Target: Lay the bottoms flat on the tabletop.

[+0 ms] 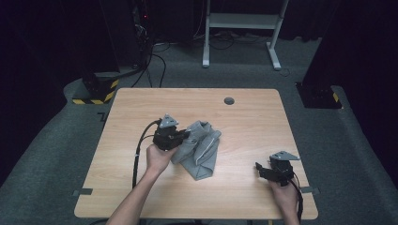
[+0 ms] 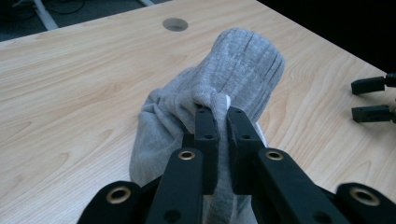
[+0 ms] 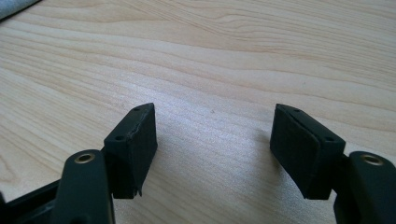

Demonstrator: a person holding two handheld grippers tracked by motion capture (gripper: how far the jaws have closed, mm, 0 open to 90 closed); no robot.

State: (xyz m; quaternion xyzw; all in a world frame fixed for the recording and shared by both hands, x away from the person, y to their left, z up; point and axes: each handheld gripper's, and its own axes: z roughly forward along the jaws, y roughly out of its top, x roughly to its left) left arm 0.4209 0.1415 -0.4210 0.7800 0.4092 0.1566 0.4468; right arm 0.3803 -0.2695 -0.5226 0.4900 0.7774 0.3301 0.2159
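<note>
- Grey knit garment point(image 1: 199, 147) lies crumpled near table point(image 1: 244, 117) centre, slightly toward 7 o'clock from the middle; ribbed part bunched up, rest trailing toward 6 o'clock.
- Left gripper point(image 1: 185, 135) sits at garment's 9 o'clock edge, held in person's left hand point(image 1: 158, 157); grey three-cornered plate on top, cable looping off toward 7 o'clock.
- Left gripper view: jaws pressed together, pinching a fold of the garment point(image 2: 224, 93); fabric puckers right at the tips of left gripper point(image 2: 218, 112), ribbed cuff standing up just beyond at 12 o'clock.
- Right gripper point(image 1: 258, 168) rests near table's 4 o'clock corner, well apart from garment, in right hand point(image 1: 286, 192).
- Right gripper view: jaws spread wide around right gripper's point(image 3: 212, 128) gap, bare wood grain between them, pads point(image 3: 135, 140) low over tabletop; can't tell if touching.
- Round cable hole point(image 1: 229, 101) in tabletop at 12 o'clock, beyond garment.
- Left gripper view also catches right gripper's two jaw tips at 3 o'clock, apart from each other.
</note>
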